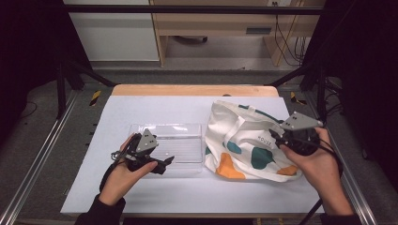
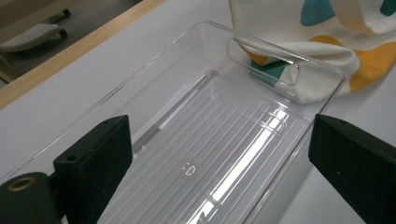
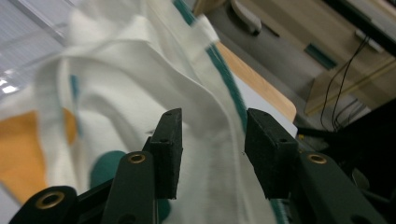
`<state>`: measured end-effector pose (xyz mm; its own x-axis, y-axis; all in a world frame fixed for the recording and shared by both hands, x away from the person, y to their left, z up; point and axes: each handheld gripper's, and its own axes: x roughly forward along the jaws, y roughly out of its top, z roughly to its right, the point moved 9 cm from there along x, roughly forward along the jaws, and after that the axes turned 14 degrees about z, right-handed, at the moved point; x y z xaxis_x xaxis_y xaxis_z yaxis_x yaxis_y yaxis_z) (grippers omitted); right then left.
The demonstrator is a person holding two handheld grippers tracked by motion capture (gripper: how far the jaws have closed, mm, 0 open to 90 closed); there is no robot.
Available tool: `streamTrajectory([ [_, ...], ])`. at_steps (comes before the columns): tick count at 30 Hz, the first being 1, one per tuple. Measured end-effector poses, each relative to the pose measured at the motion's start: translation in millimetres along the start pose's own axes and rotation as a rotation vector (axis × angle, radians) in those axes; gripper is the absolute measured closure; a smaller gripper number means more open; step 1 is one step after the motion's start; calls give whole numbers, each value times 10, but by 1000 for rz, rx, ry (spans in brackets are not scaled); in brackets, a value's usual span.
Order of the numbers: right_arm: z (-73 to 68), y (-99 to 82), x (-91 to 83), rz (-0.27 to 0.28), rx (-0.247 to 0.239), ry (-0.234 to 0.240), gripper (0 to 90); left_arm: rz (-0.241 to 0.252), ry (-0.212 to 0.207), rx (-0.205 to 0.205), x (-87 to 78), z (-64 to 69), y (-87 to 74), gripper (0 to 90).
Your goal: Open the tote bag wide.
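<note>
A cream tote bag [image 1: 239, 136] with teal and orange blotches lies puffed up at the right of the white table cover. My right gripper [image 1: 278, 138] is at the bag's right edge, held up off the table. In the right gripper view its jaws [image 3: 212, 126] stand partly apart with bag cloth [image 3: 130, 84] and its teal-trimmed edge running between them; the pads do not press on it. A clear plastic tray [image 1: 164, 125] sits left of the bag. My left gripper [image 1: 162, 165] hovers at the tray's near edge, open [image 2: 217, 135], looking along the empty tray [image 2: 289, 60] toward the bag [image 2: 327, 28].
The table's wooden far edge [image 1: 192, 90] runs behind the white cover. Metal frame rails [image 1: 42, 154] flank the table on both sides. A wooden desk [image 1: 211, 23] and cables [image 1: 286, 42] stand beyond it on the floor.
</note>
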<state>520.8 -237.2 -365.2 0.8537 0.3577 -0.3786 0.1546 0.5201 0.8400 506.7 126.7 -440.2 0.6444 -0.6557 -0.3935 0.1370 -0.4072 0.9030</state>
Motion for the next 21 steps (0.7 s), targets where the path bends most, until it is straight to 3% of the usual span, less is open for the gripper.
streamTrajectory([
  [2,90,-54,92,-33,11,5,584,-3,-4,6,2,17,15,63],
  [7,113,-199,253,-102,42,54,587,0,-18,20,12,56,63,63],
  [10,99,-254,295,-130,42,61,690,5,-24,29,30,68,119,64],
  [12,69,-264,289,-136,39,73,795,5,-17,49,45,62,172,64],
  [15,19,-227,221,-122,17,85,855,27,-23,66,80,77,314,66],
  [21,-134,-119,11,-67,-5,121,884,42,-77,125,259,176,733,75],
])
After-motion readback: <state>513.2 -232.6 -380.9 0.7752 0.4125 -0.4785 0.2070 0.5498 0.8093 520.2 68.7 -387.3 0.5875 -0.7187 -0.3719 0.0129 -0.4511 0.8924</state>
